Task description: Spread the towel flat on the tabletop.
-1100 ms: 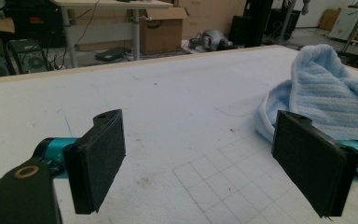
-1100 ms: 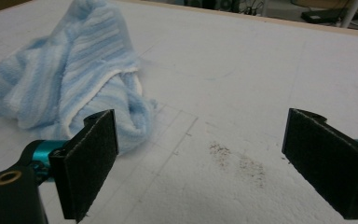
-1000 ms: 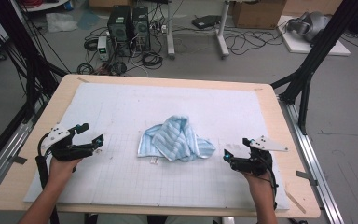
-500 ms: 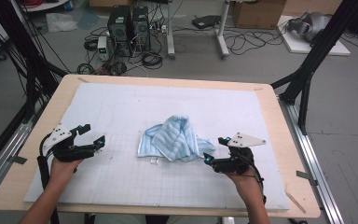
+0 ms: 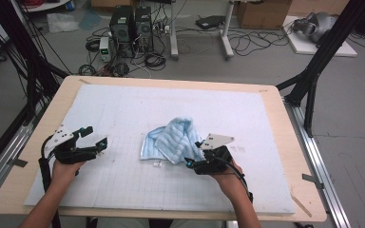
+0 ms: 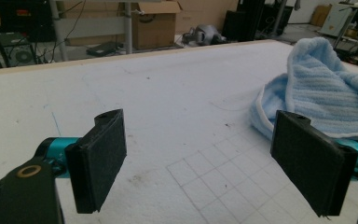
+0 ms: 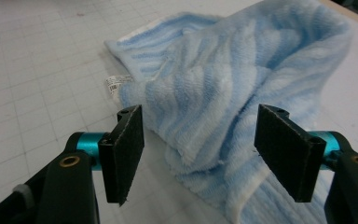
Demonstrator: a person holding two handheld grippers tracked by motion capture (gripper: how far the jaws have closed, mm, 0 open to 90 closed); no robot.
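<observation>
A crumpled light-blue striped towel (image 5: 171,138) lies mid-table on the white gridded mat (image 5: 123,107). My right gripper (image 5: 193,153) is at the towel's near right edge. In the right gripper view the towel (image 7: 214,93) bulges up between the pads of this gripper (image 7: 205,149). The jaws have just been closing, and a gap remains on both sides of the cloth, so the gripper is open. My left gripper (image 5: 96,136) rests open over bare mat to the left. Nothing lies between the pads of this gripper (image 6: 200,163), and the towel (image 6: 326,93) is at its far right.
A small white label (image 7: 116,85) sticks out from the towel's near left edge. The wooden table rim (image 5: 285,142) frames the mat. Beyond the far edge are computer towers (image 5: 130,23), cables and black frame legs (image 5: 313,71).
My right gripper has moved left across the mat up to the towel, and its jaws have narrowed around the cloth. The left gripper has stayed where it was.
</observation>
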